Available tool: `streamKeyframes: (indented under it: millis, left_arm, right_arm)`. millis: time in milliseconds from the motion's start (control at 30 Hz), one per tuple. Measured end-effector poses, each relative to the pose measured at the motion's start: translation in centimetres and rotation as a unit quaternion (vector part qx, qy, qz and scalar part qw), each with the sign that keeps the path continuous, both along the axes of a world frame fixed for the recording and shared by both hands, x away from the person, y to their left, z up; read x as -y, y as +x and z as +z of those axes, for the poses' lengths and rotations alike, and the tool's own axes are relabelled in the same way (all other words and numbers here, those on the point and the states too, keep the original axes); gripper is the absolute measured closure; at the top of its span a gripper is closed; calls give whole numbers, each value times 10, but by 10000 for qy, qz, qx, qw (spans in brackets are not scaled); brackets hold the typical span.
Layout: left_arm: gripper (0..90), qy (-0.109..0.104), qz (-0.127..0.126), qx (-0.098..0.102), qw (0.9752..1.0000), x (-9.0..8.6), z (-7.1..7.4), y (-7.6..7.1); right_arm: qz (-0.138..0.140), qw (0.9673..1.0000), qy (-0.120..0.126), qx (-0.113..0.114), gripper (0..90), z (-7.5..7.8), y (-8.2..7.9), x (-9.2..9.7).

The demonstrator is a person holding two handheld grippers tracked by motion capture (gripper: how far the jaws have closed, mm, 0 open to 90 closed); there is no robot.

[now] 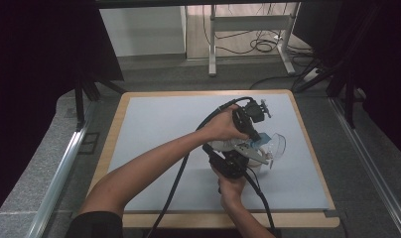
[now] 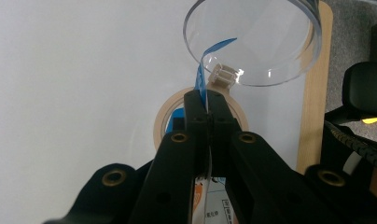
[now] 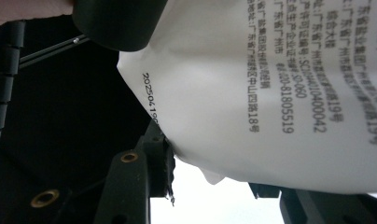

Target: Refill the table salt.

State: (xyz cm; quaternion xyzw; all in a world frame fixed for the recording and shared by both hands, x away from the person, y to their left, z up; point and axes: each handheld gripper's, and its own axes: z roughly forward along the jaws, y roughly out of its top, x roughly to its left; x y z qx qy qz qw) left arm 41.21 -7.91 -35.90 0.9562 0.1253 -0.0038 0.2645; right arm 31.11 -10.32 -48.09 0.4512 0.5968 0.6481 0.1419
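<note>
Left gripper (image 2: 207,100) jaws are fully closed on a thin, blue-edged flap of the bag (image 2: 200,77). The flap rises from the jaws towards the clear tub (image 2: 270,46), which stands tilted just beyond. A tan ring (image 2: 161,126) lies flat on the table under the jaws.

Right gripper (image 3: 224,177) jaws are part open and clamp the white printed body of the bag from below. In the high view the bag hangs between the two grippers, above the table's right half and just left of the tub.

Hazards, as we judge them:
- Flap slip. The left hold takes film only. A pull away from the right gripper could draw the flap out or tear it.
- Spill. We cannot tell whether the bag is open. If it is, a tilt short of the tub's mouth would drop the contents on the mat (image 1: 159,129).
- Tub upset. The tub looks light, so a nudge from either gripper could roll it.
- Cable drag. The left cable (image 1: 176,183) crosses the mat and could catch on the table's near edge.

A pale blue-grey mat covers the wood-edged table (image 1: 114,144). Grey floor (image 1: 39,168) and metal rails (image 1: 59,173) flank it. Black curtains (image 1: 34,59) hang on both sides, and a white desk frame (image 1: 248,22) with loose leads stands behind.
</note>
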Motion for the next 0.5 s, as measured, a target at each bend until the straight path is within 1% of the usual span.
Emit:
streamKeyframes:
  millis: [500]
  left_arm:
    - [900, 11, -25, 11, 10000, 0, 0, 0]
  right_arm:
    - [19, 10000, -1, -14, 586, 1, 0, 1]
